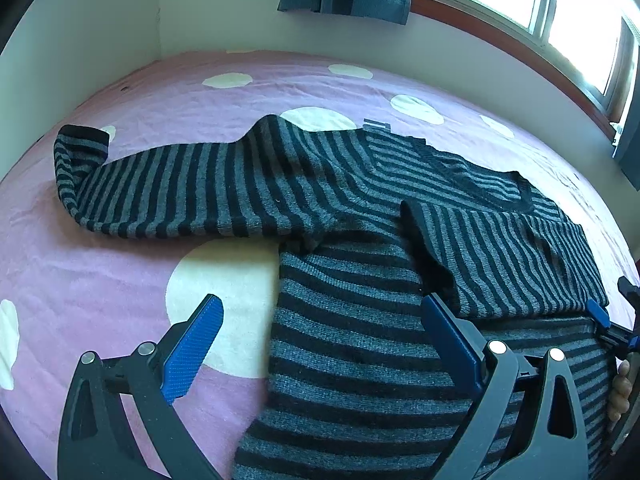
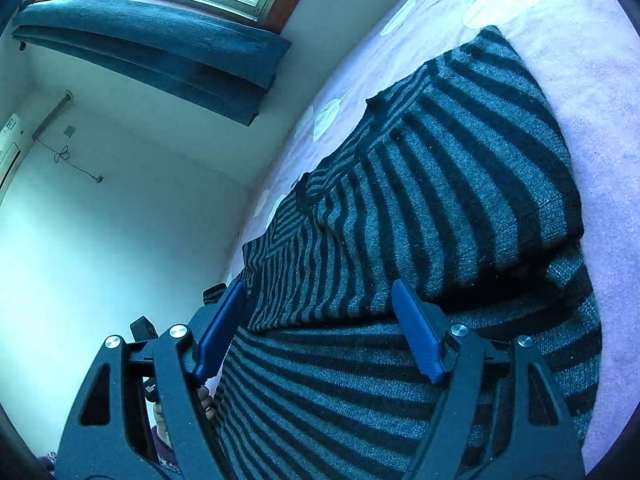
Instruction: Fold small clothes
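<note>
While the bed (image 1: 120, 280) with its pink, white-spotted cover fills most of the left wrist view, the striped sweater (image 1: 360, 340) lies flat across it, its body running from the lower centre of the frame up toward the right of centre. One sleeve is already folded over the chest, on the right of the frame; the other sleeve (image 1: 172, 196) reaches out unfolded toward the upper left, its long axis close to horizontal in the picture and its cuff (image 1: 80, 148) doubled over at the far left end. That outstretched sleeve is, I judge, what the coming fold turns on, and it lies ahead of and to the left of the left gripper (image 1: 320, 328), which hangs over the sweater's left edge, jaws spread wide with nothing between the pads. The left hand is clearly the nearer one to it.

In the right wrist view the folded sleeve (image 2: 460, 168) runs from the lower centre up toward the upper right, lying on top of the body. The right gripper (image 2: 320, 328) sits just behind its near edge, jaws parted and empty, the pads clear of the knit. The same gripper shows at the right edge of the left wrist view, with fingers (image 1: 620, 388) of the person's hand behind it. The loose sleeve is not visible from this side, so the right hand seems well apart from it
</note>
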A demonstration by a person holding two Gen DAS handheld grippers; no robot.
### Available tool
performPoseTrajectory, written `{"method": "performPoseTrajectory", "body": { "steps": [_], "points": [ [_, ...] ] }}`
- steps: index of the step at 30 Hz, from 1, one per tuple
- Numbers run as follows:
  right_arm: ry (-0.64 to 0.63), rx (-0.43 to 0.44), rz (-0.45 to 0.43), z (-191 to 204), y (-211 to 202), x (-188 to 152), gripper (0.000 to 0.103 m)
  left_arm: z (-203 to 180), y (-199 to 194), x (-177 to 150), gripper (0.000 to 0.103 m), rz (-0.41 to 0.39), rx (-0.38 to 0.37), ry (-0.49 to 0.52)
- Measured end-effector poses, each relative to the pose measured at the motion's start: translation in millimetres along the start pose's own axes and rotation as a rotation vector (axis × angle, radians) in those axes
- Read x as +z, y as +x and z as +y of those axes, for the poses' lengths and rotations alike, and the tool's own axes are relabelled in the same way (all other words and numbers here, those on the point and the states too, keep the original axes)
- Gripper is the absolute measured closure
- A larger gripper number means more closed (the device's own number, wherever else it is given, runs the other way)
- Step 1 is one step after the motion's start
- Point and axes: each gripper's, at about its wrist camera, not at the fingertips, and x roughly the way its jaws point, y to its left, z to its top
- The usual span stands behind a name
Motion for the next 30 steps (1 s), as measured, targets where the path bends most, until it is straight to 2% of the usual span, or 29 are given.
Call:
{"method": "performPoseTrajectory", "body": {
  "steps": [10,17,22,24,26,30],
  "points": [
    [-0.050,-0.025,0.007,7,0,-9,0.027,16,4,2,0.005,0.012,-0.012,-0.032],
    [-0.051,-0.023,0.004,9,0,-10,0.027,38,-8,21,0.005,-0.029,0.021,-0.017],
    [-0.054,-0.027,0.004,9,1,-10,0.027,93,-21,58,0.005,-0.072,0.115,-0.014],
    [-0.056,-0.030,0.004,9,1,-10,0.027,125,-21,75,0.005,-0.077,0.193,-0.031],
    [-0.060,-0.034,0.004,9,2,-10,0.027,169,-18,93,0.005,-0.072,0.247,-0.101],
    [-0.066,-0.042,0.004,11,3,-12,0.027,238,-2,115,0.005,-0.027,0.250,-0.262]
  ]
}}
